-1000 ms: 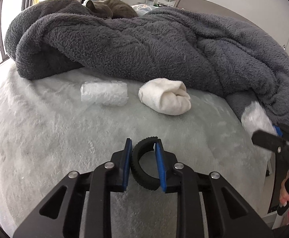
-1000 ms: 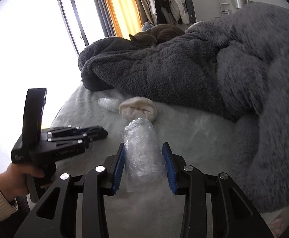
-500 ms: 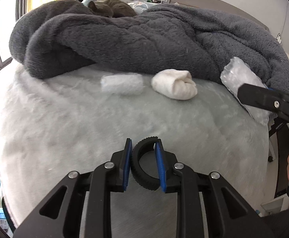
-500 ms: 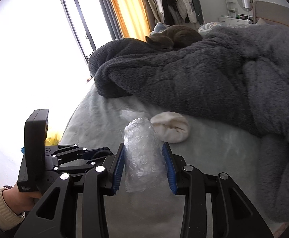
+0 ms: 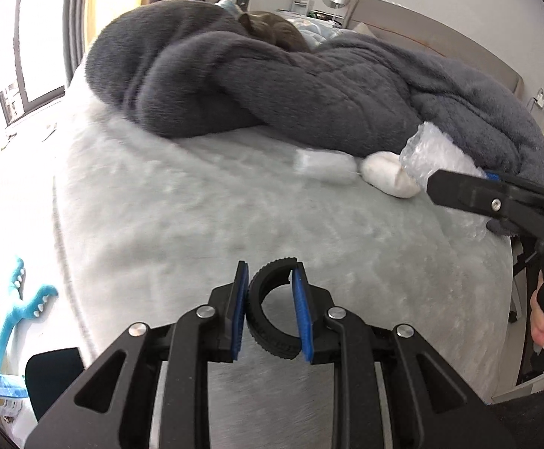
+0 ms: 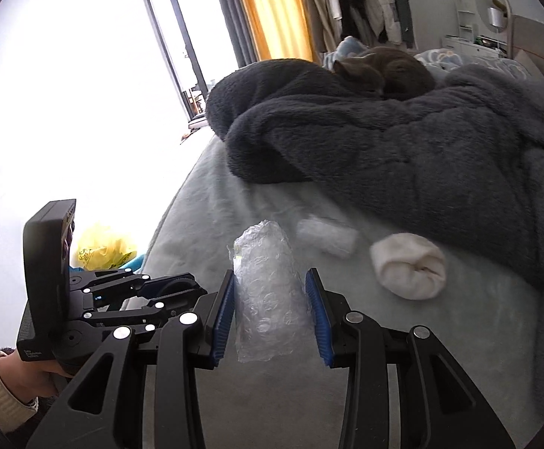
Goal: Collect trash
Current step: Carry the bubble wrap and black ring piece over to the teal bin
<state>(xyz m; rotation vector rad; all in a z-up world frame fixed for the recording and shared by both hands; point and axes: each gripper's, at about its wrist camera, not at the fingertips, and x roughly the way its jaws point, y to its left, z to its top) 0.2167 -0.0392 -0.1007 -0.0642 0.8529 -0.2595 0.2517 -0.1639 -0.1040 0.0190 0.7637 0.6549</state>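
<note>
My left gripper is shut on a black ribbed plastic ring, held above the pale grey bed. My right gripper is shut on a roll of bubble wrap; it shows at the right of the left wrist view. A second bubble wrap roll and a rolled white sock lie on the bed by the blanket edge. The left gripper shows at lower left of the right wrist view.
A heaped dark grey fleece blanket covers the far bed, with a grey cat lying on it. A yellow bag sits on the floor left of the bed. A blue toy lies at the bed's left.
Both grippers have drawn back and swung left with their loads still held. The bed items now sit further right in the left wrist view; floor objects on the left have come into view.
</note>
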